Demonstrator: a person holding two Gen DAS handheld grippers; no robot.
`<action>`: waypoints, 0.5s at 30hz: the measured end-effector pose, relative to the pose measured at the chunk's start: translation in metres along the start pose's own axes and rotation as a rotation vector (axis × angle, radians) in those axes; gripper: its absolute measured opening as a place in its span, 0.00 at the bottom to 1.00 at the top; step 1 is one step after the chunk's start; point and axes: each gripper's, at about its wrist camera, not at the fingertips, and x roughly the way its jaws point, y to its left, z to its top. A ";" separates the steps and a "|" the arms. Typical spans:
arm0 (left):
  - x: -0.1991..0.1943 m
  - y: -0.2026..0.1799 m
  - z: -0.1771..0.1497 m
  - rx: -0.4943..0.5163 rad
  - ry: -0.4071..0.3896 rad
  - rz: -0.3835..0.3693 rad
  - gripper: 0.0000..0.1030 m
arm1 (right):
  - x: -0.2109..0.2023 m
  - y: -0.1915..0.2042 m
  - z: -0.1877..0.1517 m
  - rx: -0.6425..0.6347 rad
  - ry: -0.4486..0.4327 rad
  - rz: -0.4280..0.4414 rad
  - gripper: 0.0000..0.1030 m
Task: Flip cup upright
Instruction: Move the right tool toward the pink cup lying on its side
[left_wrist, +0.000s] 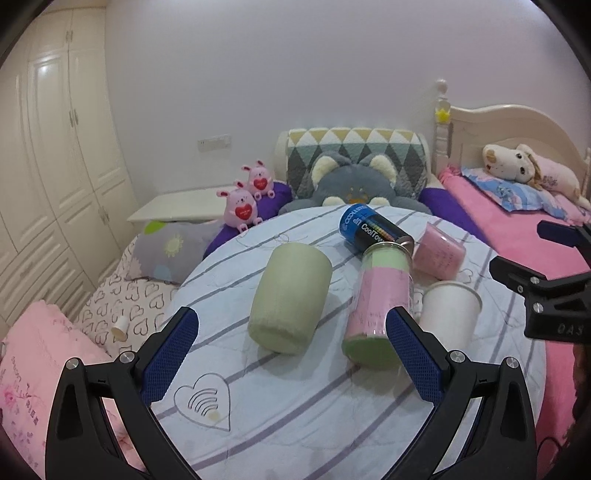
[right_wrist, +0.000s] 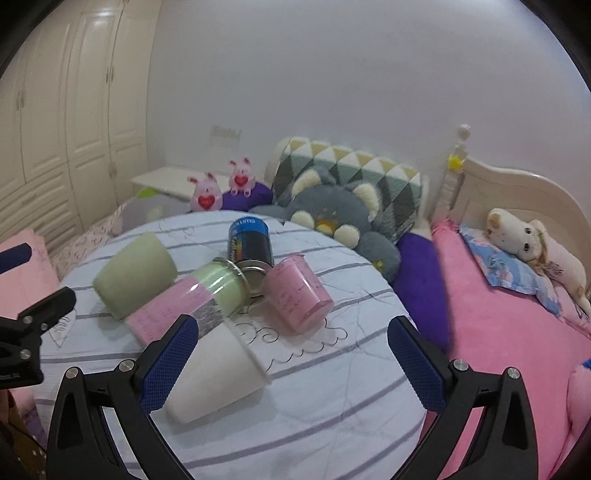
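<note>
Several cups lie on their sides on a round table with a striped cloth (left_wrist: 295, 424). A light green cup (left_wrist: 290, 299) lies in the middle, also in the right wrist view (right_wrist: 135, 275). A white cup (left_wrist: 448, 314) lies at the right, near my right gripper (right_wrist: 218, 373). A pink cup (left_wrist: 437, 256) lies further back (right_wrist: 297, 297). A clear jar with pink and green contents (left_wrist: 378, 306) lies between them (right_wrist: 192, 304). My left gripper (left_wrist: 291, 358) is open, just before the green cup. My right gripper (right_wrist: 291, 365) is open above the table, the white cup by its left finger.
A blue and black can (left_wrist: 369, 227) lies at the table's back. Behind it are a grey plush cushion (left_wrist: 351, 184), pink plush toys (left_wrist: 245, 203) and a pink bed (right_wrist: 517, 332) at right. White wardrobes (left_wrist: 55, 147) stand at left.
</note>
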 end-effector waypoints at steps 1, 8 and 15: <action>0.004 -0.002 0.003 -0.002 0.015 0.004 1.00 | 0.008 -0.005 0.004 0.000 0.025 0.009 1.00; 0.047 -0.004 0.008 -0.060 0.215 0.080 1.00 | 0.070 -0.025 0.032 -0.118 0.214 0.098 1.00; 0.069 0.009 0.004 -0.159 0.324 0.091 1.00 | 0.110 -0.032 0.048 -0.238 0.360 0.190 1.00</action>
